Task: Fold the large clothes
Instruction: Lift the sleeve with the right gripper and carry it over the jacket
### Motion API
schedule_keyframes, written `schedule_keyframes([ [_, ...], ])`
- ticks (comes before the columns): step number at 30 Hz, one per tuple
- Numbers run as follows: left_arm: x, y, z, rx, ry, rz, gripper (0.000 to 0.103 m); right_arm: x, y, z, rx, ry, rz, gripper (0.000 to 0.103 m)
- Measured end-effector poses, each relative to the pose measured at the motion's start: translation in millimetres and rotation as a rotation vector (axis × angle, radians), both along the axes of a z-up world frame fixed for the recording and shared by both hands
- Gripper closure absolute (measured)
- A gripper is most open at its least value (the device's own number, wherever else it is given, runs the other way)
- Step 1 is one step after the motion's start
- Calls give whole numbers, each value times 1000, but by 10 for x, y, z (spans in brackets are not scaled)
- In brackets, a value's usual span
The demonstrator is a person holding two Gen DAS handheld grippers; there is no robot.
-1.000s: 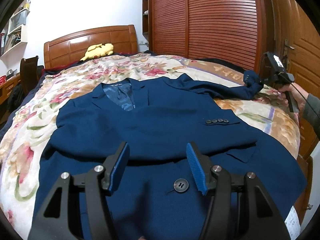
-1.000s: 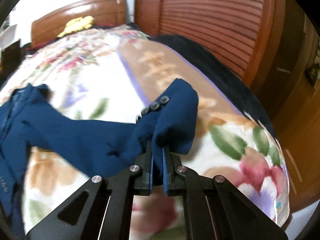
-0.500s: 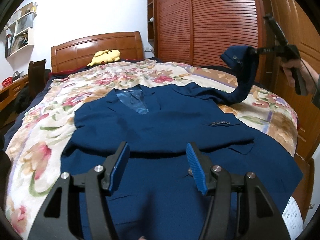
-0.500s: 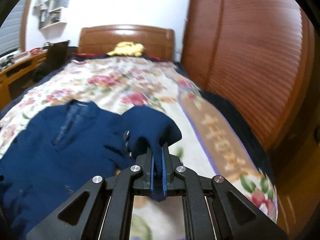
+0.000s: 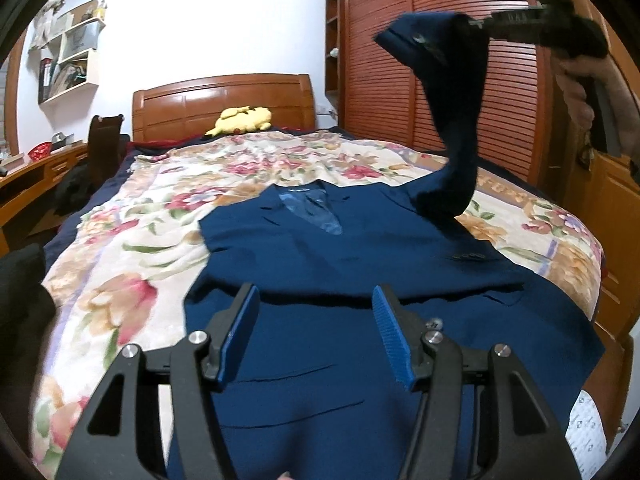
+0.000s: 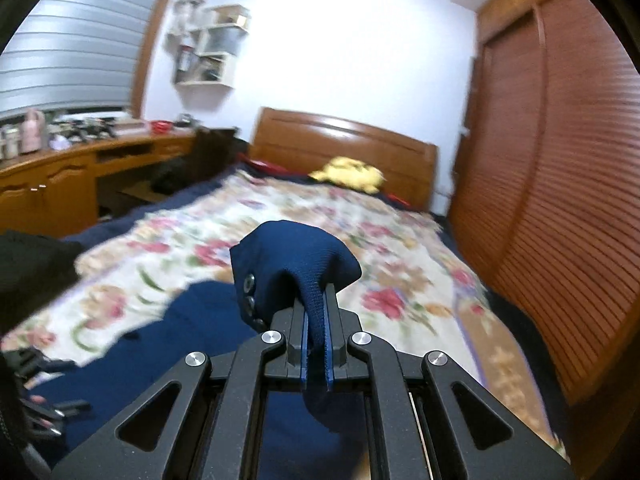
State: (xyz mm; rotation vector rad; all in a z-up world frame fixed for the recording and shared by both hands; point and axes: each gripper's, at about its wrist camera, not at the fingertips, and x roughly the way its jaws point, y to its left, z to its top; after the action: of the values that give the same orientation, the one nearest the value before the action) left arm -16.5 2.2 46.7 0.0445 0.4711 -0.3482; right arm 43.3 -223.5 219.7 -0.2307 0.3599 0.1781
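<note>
A navy blue suit jacket [image 5: 360, 256] lies face up on the floral bedspread [image 5: 132, 248], one sleeve folded across its chest. My left gripper [image 5: 316, 312] is open and empty, hovering over the jacket's lower front. My right gripper [image 6: 316, 312] is shut on the cuff of the other sleeve [image 6: 292, 260], which has dark buttons. In the left wrist view that sleeve [image 5: 452, 120] rises high above the jacket's right shoulder, held by the right gripper [image 5: 472, 24] at the top right.
A wooden headboard [image 5: 224, 100] and a yellow plush toy [image 5: 242, 118] are at the far end of the bed. Slatted wardrobe doors [image 5: 400, 80] run along the right side. A wooden desk [image 6: 60, 176] and chair stand on the left.
My right gripper has lifted the sleeve cuff from the bedspread high into the air and swung it leftwards over the jacket. My left gripper stays open and has drawn back slightly.
</note>
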Motion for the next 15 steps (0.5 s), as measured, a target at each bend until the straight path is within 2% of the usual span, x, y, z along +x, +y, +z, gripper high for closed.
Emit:
schedule_keyframes([
  [5,-47,183,20,-5,-7,35,45,64,485,-155,-17,44,85,100],
  [9,-61,288,18,-14,-9,55,45,142,584,-417,32,145,115,99],
  [11,-65,331,15,-19,-7,63,45,112,626,-508,39,171,101,92],
  [15,-40,355,13,-27,-5,73,45,41,593,-606,42,189,113,63],
])
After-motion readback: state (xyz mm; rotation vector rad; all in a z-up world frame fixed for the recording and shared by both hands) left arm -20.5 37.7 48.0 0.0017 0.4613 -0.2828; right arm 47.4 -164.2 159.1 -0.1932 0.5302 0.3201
